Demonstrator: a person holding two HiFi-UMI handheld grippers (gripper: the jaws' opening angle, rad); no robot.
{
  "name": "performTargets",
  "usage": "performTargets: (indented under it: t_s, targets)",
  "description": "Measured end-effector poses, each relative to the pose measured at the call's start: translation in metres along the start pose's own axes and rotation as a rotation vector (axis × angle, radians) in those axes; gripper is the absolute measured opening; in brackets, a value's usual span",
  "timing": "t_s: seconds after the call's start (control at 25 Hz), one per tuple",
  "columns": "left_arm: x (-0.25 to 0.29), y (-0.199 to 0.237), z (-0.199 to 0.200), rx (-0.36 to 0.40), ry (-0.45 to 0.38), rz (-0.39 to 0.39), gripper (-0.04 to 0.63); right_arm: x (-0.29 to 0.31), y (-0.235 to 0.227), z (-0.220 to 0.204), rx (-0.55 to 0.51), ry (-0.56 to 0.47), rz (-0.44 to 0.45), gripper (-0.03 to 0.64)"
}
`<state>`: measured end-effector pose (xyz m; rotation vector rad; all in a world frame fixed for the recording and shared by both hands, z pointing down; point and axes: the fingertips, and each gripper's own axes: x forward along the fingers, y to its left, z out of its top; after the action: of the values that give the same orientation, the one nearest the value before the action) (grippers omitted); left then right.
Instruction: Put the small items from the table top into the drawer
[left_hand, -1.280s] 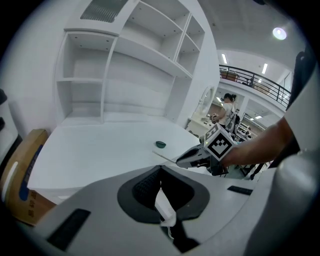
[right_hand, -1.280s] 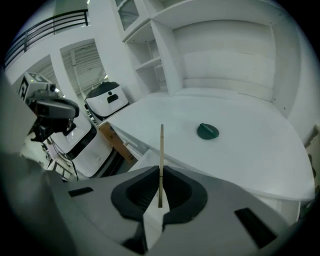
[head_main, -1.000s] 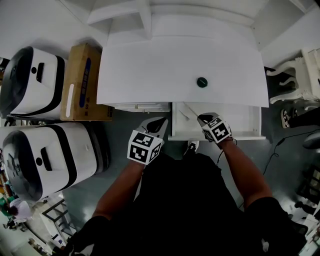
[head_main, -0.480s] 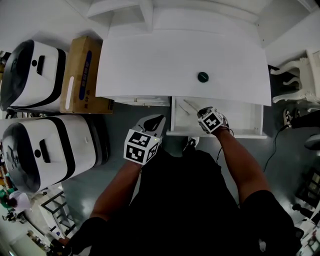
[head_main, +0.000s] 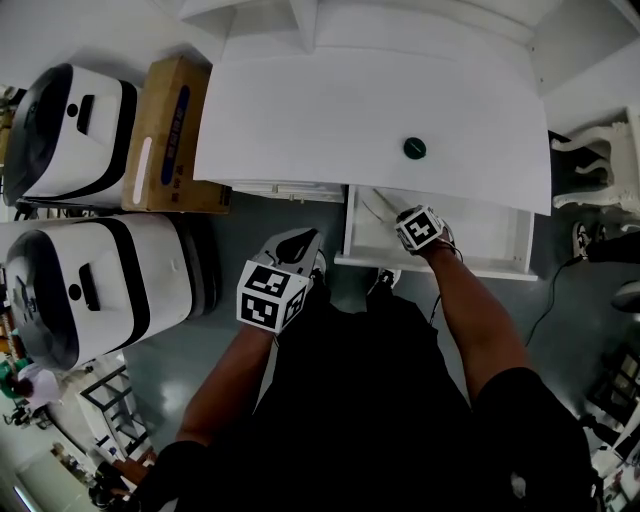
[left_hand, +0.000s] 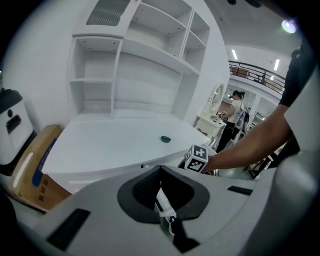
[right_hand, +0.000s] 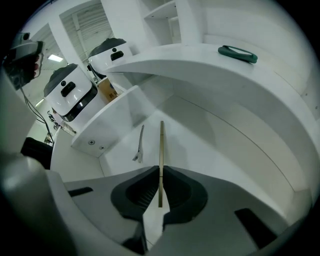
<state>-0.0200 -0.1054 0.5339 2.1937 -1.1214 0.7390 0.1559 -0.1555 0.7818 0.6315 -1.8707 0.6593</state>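
Right hand-held gripper (right_hand: 160, 172) sunk lower into drawer (right_hand: 215, 150), jaws pinched on thin stick (right_hand: 161, 142), long axis pointing toward drawer's back.

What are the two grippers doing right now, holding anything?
Left gripper: jaws closed, nothing clearly held.
Right gripper: jaws closed on a thin stick.
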Motion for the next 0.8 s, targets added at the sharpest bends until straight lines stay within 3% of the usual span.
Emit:
performTargets:
  t_s: [0.36,0.8]
  targets:
    - [-0.002,0.004,-0.003,-0.019,0.001,0.01,0.009,0.011,0.002,-0.002,-0.03,0.036,-0.001,0.044]
    - [-0.001,0.002,0.002,0.002,-0.01,-0.013,0.009,0.003,-0.003,-0.008,0.01,0.063,-0.03,0.046]
